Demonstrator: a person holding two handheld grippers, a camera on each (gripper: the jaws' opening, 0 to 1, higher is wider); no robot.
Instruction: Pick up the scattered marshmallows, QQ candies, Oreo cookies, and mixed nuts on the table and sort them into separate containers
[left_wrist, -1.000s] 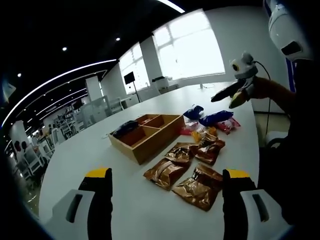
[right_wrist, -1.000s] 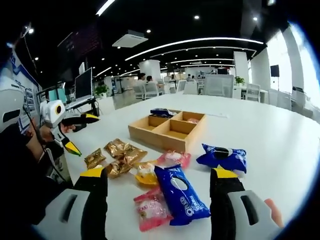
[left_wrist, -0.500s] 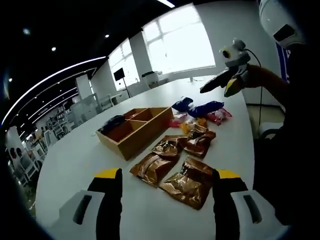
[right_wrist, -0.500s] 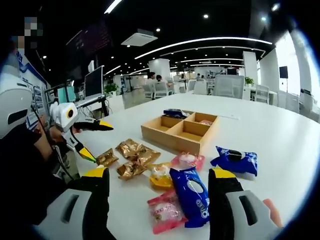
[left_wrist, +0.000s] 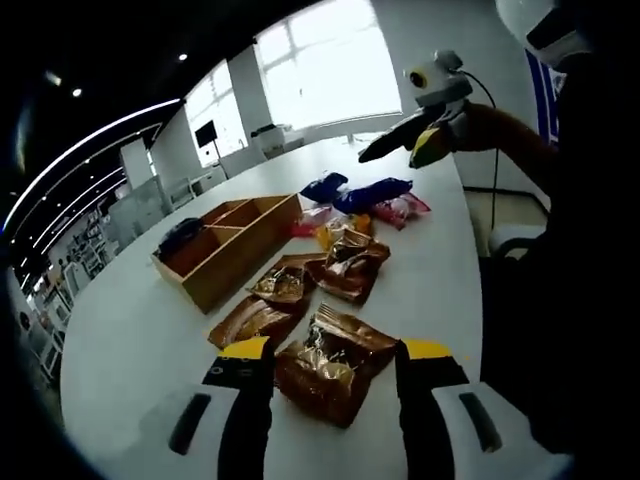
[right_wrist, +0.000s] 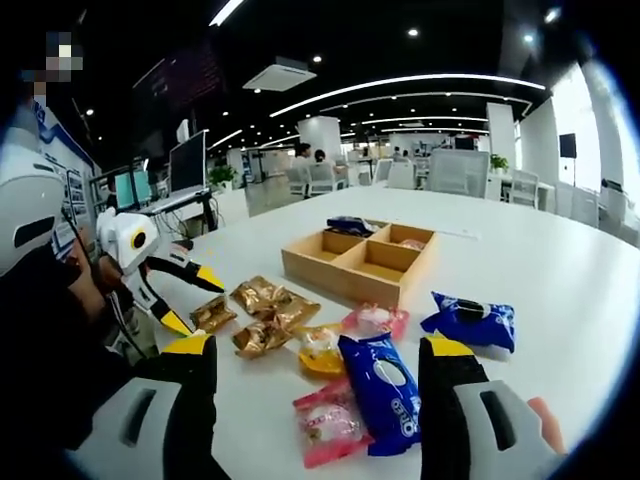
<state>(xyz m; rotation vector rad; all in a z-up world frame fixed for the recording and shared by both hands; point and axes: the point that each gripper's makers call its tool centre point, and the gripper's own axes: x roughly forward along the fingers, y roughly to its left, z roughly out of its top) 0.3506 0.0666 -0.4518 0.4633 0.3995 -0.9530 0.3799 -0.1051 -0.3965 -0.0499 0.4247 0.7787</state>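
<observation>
Left gripper (left_wrist: 330, 352) is held with jaws spread wide either side of a brown packet (left_wrist: 330, 365) on the white table (left_wrist: 130, 320). Right gripper (right_wrist: 312, 352) is likewise spread, above a blue cookie pack (right_wrist: 380, 392) and pink packet (right_wrist: 328, 425). Beyond, a wooden tray (right_wrist: 362, 262) with compartments is seen.

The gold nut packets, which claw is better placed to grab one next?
Probably the left claw: it is open with the nearest gold nut packet between its jaws. The right claw hangs open over the blue Oreo pack.
</observation>
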